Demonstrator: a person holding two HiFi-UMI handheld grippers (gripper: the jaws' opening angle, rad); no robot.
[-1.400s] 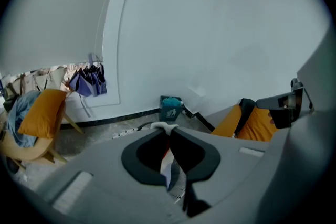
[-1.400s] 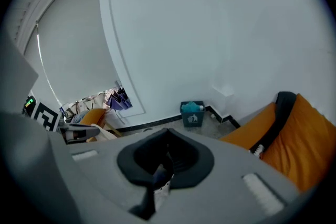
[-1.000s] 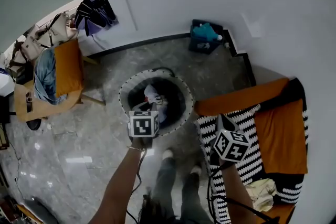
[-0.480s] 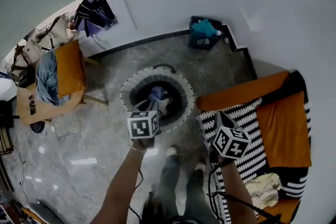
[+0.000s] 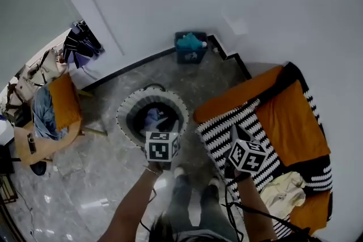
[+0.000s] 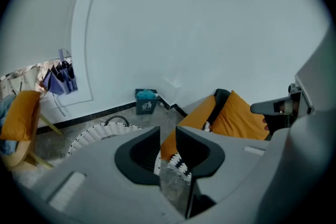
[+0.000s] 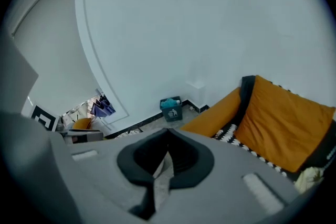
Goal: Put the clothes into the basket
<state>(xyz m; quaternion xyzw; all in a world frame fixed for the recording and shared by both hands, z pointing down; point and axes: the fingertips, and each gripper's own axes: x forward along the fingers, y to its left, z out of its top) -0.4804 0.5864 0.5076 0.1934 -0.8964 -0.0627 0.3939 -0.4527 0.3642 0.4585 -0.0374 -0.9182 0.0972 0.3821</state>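
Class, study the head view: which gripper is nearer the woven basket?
Left. The left gripper is at the basket's near rim; the right gripper is farther off, over the striped sofa cover.

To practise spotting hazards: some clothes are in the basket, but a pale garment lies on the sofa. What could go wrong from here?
1. The pale yellow garment lies on the striped throw; the right gripper, shut and empty, could pinch the throw along with it.
2. The basket stands right by the person's shoes; a careless step might knock it.
3. The blue garment on the orange-cushioned chair is far off and could be forgotten.
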